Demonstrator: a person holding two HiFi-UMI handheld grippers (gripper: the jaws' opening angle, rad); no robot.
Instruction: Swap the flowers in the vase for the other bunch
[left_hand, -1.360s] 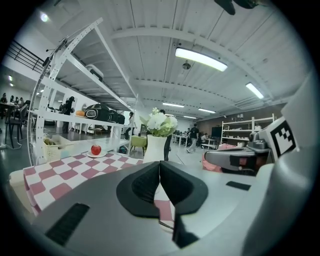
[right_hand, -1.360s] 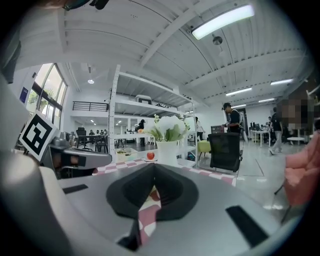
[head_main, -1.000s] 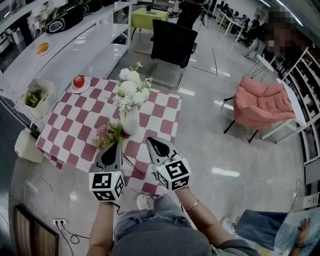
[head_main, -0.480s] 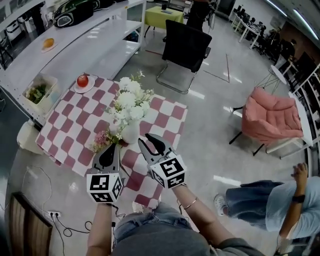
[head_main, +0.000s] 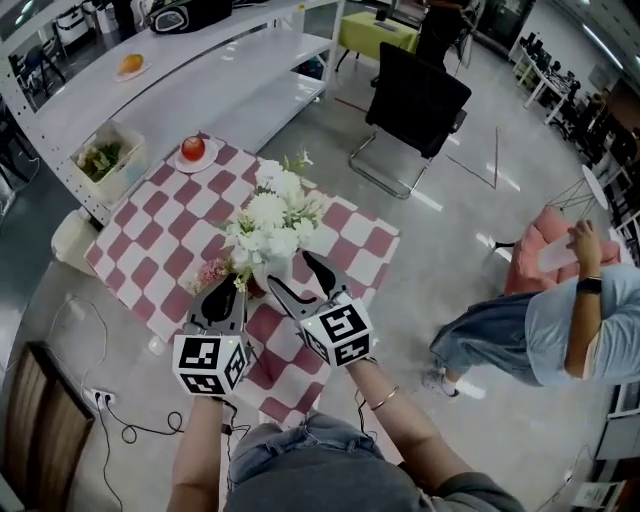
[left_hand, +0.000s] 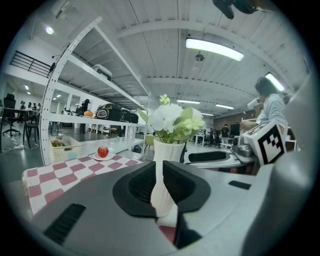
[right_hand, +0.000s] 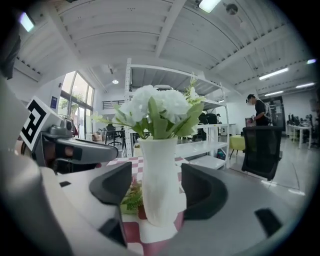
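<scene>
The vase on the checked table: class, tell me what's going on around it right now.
A person holds a gripper in each hand at the table. The right gripper, whose jaws have just been opening wide, has the vase lined up between its pads without touching it. The left gripper, its jaws just starting to part, holds nothing. The white flowers are in the vase; the pink bunch lies beside it.

Vase (right_hand: 159, 185) white; flowers (right_hand: 155, 107) white, leaves green. Other bunch (head_main: 212, 272), vase's 9 o'clock: pink blooms, green leaves. Tablecloth (head_main: 150, 215): pink-and-white check. Apple (head_main: 193, 149) red on white plate (head_main: 181, 160), cloth's 11 o'clock corner. Chair (head_main: 420, 100) black, 1 o'clock of cloth. Basket (head_main: 118, 180) white, green contents, 10 o'clock.
</scene>
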